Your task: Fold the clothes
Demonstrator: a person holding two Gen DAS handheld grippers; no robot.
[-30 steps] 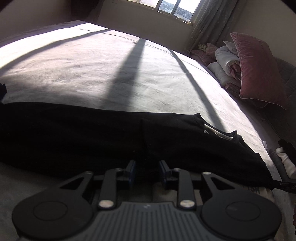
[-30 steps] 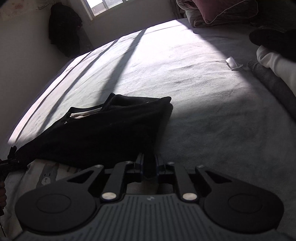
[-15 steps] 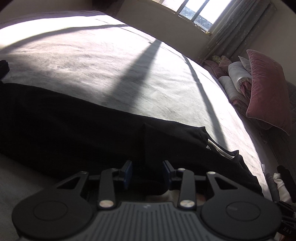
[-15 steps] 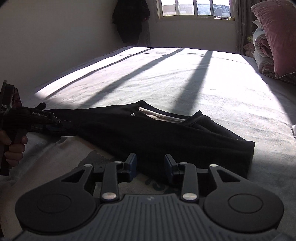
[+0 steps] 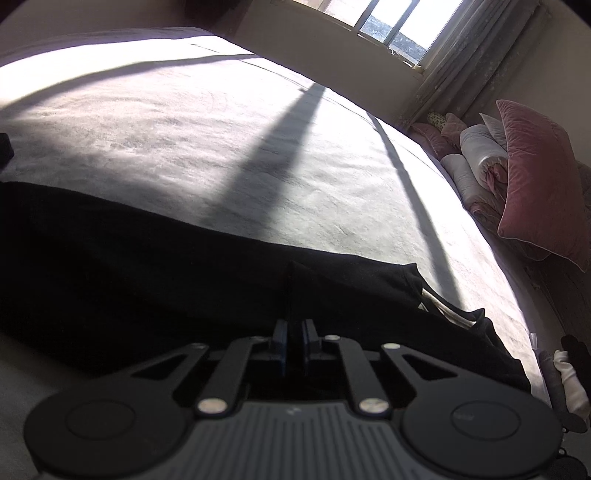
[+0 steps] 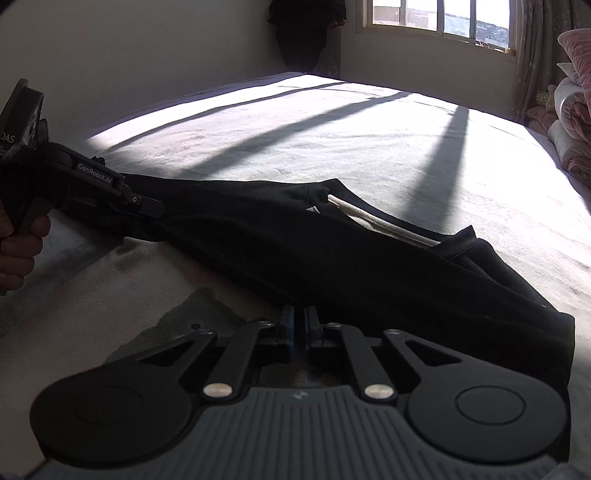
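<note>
Each gripper is matte black: the left gripper (image 5: 294,341) and right gripper (image 6: 299,326) have two round discs, slotted linkage bars with silver screws, a ribbed grey housing and blue-edged pads. Seen from the side, the left gripper (image 6: 142,205) carries white "GenRobot.AI" lettering; a bare hand (image 6: 18,247) wraps its handle.

- Left wrist view rides low behind the left gripper (image 5: 294,334), close over the black garment (image 5: 147,273), facing across the bed (image 5: 221,129) toward the window (image 5: 391,22) and pillows (image 5: 535,184);
- Right wrist view sits equally low, facing the same window from farther right; both share garment, bed, window.
</note>
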